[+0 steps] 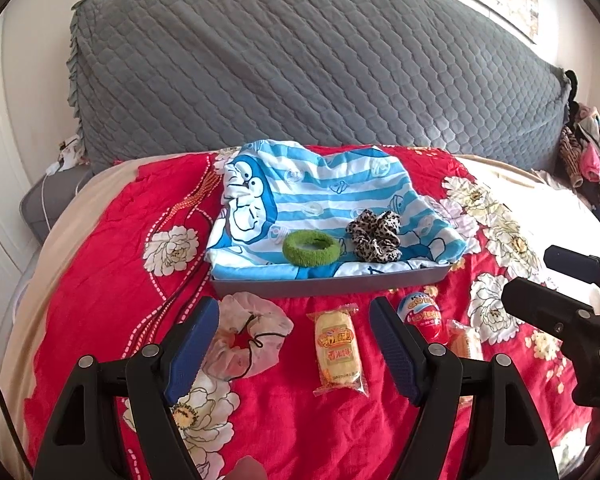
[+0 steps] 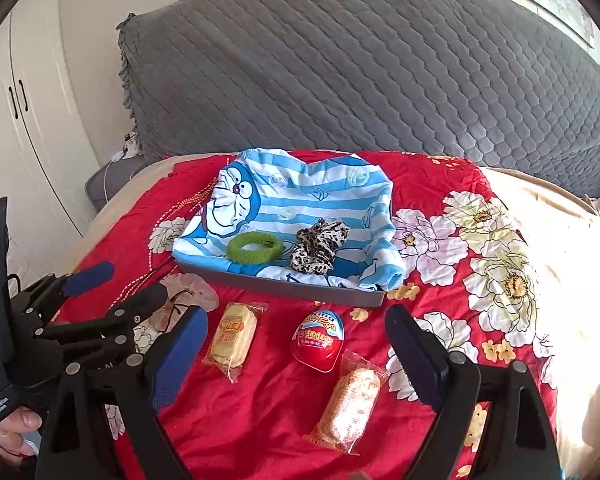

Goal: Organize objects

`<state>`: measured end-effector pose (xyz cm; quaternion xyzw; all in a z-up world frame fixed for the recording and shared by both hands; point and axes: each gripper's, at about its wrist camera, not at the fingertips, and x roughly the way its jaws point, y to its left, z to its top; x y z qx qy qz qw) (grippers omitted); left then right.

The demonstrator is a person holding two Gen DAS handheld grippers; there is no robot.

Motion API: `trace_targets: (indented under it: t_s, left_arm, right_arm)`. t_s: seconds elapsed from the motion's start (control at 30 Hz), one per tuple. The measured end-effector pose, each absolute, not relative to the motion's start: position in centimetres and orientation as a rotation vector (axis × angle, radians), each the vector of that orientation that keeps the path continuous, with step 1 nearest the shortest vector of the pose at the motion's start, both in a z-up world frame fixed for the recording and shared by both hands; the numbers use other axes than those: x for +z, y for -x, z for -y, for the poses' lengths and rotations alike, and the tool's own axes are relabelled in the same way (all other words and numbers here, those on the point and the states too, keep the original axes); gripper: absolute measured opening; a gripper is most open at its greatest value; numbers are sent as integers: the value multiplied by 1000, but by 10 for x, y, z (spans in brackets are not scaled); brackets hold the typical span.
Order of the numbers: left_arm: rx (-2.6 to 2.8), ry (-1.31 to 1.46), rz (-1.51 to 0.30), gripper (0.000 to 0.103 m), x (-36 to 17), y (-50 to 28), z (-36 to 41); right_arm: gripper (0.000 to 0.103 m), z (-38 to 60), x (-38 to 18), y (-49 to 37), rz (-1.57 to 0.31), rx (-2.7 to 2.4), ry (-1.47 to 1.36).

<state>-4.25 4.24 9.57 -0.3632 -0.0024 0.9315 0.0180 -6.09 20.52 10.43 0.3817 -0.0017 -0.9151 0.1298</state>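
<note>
Both the left gripper (image 1: 294,346) and the right gripper (image 2: 296,354) stood wide open and empty above wrapped snacks (image 2: 231,338) on the bed (image 2: 260,412), near the tray (image 2: 284,286) holding two scrunchies (image 2: 255,248).

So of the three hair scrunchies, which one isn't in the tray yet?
The pale pink scrunchie, lying on the red bedspread just in front of the tray. The green scrunchie and the leopard-print scrunchie already sit in it.

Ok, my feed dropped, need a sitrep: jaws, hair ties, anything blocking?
Left gripper and right gripper open, empty. Green hair tie and leopard scrunchie in tray; pale scrunchie outside it. Nothing blocking.
</note>
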Motion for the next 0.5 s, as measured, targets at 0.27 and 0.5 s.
trace_targets:
  t_s: [0.27,0.5]
  left_arm:
    - [2884,1137,10,79,96,36,-44]
    - [2874,1151,-16,79,94,32,-46]
  right_arm:
    - [90,-210,104,55,19,-2665,-1116]
    - [90,-210,101,52,1,-2669,-1130]
